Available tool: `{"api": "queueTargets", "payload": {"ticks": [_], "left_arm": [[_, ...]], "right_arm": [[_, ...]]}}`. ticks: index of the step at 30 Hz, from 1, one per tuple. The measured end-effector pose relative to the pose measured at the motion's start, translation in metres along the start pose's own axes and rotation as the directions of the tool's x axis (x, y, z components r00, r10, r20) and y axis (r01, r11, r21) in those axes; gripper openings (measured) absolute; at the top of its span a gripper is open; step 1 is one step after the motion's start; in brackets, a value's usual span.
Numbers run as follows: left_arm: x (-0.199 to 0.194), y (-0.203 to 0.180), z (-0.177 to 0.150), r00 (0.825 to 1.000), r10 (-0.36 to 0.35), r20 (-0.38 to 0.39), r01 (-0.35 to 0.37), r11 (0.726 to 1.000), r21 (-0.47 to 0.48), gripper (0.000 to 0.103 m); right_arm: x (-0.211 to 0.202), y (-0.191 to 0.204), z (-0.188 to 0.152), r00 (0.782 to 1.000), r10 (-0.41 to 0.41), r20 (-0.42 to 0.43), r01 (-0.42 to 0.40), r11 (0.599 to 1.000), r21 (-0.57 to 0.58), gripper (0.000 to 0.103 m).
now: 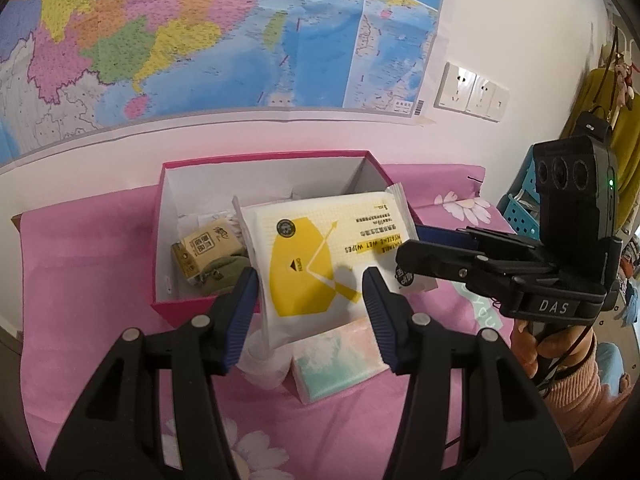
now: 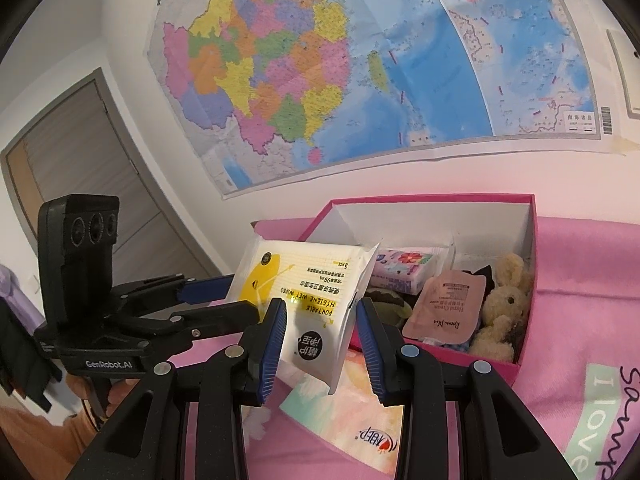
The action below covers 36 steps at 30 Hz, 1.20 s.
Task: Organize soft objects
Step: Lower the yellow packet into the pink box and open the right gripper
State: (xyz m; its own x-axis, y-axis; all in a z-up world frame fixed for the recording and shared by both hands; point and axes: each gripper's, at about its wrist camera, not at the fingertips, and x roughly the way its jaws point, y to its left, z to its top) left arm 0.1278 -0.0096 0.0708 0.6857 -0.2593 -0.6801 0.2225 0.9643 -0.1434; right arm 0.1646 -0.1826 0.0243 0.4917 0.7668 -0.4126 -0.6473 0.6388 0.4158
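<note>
A white and yellow wet wipes pack hangs tilted over the near rim of an open pink box. My left gripper straddles the pack's near left corner, one pad along its sealed edge and the other over its face. My right gripper comes in from the right and is shut on the end with the black round label. The box holds a tan tissue pack, a green pouch, a plush rabbit, a pink sachet and a flowered tissue pack.
The box sits on a pink flowered sheet against a wall with a large map. A pastel tissue pack and a white roll lie under the held pack. A blue basket stands at the right.
</note>
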Motion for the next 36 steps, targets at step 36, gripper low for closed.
{"api": "queueTargets", "payload": {"ticks": [36], "left_arm": [[0.027, 0.032, 0.027, 0.999, 0.019, -0.034, -0.02, 0.999, -0.039, 0.055]], "right_arm": [[0.041, -0.015, 0.023, 0.999, -0.027, -0.026, 0.028, 0.999, 0.017, 0.037]]}}
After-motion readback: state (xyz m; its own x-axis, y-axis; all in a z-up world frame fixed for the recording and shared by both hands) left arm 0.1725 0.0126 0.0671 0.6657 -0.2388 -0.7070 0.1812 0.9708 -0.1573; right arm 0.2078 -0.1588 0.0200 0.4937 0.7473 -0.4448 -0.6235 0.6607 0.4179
